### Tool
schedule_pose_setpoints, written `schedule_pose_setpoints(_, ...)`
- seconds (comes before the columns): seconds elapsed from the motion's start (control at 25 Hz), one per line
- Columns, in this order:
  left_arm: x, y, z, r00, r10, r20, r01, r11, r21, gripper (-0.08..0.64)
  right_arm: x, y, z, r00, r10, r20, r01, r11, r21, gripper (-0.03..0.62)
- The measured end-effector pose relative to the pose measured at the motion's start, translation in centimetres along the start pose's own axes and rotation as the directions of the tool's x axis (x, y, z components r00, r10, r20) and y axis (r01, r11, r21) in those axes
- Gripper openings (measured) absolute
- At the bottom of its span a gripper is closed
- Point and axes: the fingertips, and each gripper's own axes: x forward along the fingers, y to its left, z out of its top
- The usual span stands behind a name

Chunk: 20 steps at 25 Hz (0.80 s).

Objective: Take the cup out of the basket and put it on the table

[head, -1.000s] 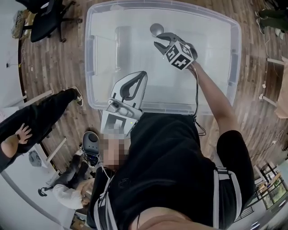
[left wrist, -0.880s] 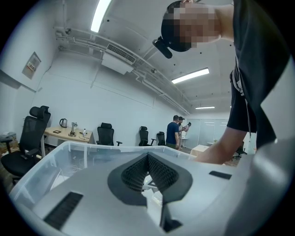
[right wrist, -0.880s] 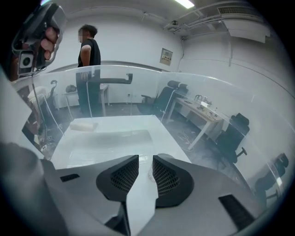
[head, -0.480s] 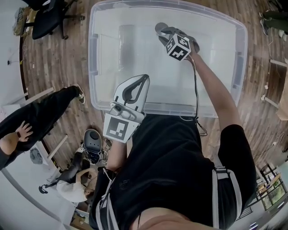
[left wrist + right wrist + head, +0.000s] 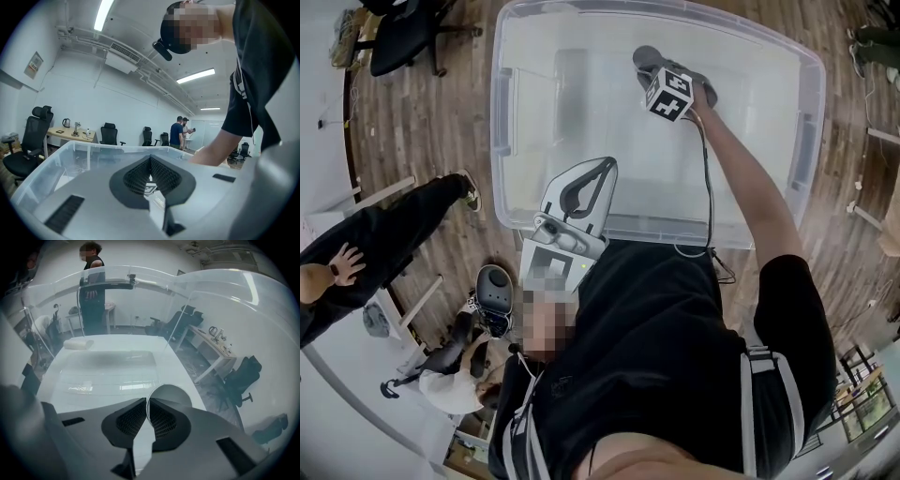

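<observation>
The basket is a big clear plastic bin [image 5: 502, 112] standing on the wood floor. A grey metal cup [image 5: 644, 56] sits inside it near the far wall. My right gripper [image 5: 654, 67] reaches down into the bin and is shut on the cup. In the right gripper view the cup [image 5: 174, 394] shows its round rim, pinched between the two pads of that gripper [image 5: 146, 409]. My left gripper [image 5: 602, 169] hangs above the bin's near edge, shut with nothing in it. In the left gripper view its tips [image 5: 150, 160] meet above the bin's rim [image 5: 70, 149].
A seated person's legs [image 5: 384, 239] stretch in from the left over the wood floor [image 5: 403, 131]. An office chair [image 5: 403, 33] stands at the top left. A bag and small gear [image 5: 487, 298] lie by my feet. Two people [image 5: 180, 132] stand across the room.
My right gripper has moved deeper toward the bin's far wall, reached the cup and closed on its rim. The left gripper has stayed shut by the near edge.
</observation>
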Motion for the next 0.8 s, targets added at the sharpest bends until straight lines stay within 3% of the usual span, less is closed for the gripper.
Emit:
schedule_pose_setpoints(0.36, -0.1, 0.3, 0.1, 1.000, 0.006, 0.002, -0.006, 1.000, -0.001, 0.018, 0.1, 0.0, 0.3, 1.000, 0.003, 0.007, -0.003, 1.000, -0.008, 0.026)
schedule_pose_setpoints(0.8, 0.2, -0.6, 0.1, 1.000, -0.003, 0.019, 0.003, 1.000, 0.005, 0.018, -3.7, 0.3, 1.5, 0.993, -0.033, 0.117, 0.025, 0.997, 0.067, 0.023)
